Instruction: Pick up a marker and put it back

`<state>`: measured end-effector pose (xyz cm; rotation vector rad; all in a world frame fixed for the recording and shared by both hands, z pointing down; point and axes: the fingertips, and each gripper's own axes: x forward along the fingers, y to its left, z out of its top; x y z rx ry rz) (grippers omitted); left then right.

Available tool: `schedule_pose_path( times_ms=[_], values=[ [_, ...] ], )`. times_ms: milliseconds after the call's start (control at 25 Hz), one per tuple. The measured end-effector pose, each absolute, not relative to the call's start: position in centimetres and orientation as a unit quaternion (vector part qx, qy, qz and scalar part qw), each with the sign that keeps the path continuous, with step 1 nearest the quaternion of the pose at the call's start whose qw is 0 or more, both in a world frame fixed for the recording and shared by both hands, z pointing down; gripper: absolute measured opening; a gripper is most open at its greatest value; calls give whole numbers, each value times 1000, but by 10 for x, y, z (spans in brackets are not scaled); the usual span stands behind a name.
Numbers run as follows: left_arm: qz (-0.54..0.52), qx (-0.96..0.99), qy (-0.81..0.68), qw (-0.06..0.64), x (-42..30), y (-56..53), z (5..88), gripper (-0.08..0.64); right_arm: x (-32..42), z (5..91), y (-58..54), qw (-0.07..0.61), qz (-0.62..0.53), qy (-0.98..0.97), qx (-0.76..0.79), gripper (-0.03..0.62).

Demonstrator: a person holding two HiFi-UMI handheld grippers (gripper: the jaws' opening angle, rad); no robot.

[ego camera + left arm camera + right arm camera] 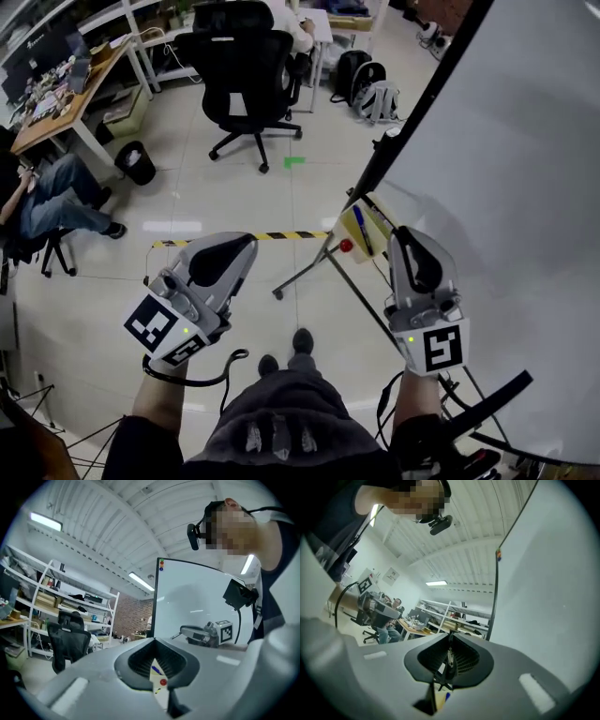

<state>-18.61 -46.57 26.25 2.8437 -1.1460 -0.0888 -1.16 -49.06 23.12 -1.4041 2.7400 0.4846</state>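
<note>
Head view puts the blue marker on the ledge of the whiteboard, beyond your left gripper and right gripper; left gripper view frames it between slightly parted, empty jaws; right gripper view's closed, empty jaws hide most of it.

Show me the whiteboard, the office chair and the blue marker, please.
whiteboard (511, 169), head view, on its bare white face.
office chair (239, 61), head view, on its black backrest.
blue marker (358, 217), head view, on its barrel.

Tray: yellow ledge of my whiteboard, centre-right of frame.
On it: blue marker; red round piece at lower end.
</note>
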Motion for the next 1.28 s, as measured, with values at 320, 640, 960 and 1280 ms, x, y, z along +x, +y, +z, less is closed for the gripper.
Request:
schedule_pose_path(
  times_ms=[320,640,960,1280],
  values=[
    [-60,907,-415,-31,-245,-405,216,6,-58,178,-420,31,242,885,-396,31],
    [-68,890,-446,-59,-269,-320,195,6,-70,167,-345,49,247,896,-366,31],
    [-58,875,-470,-106,-202,-196,174,6,-24,174,-229,81,244,913,-316,31],
    [-75,862,-494,-89,-123,-81,186,6,35,199,-121,79,203,933,-288,31]
  ],
)
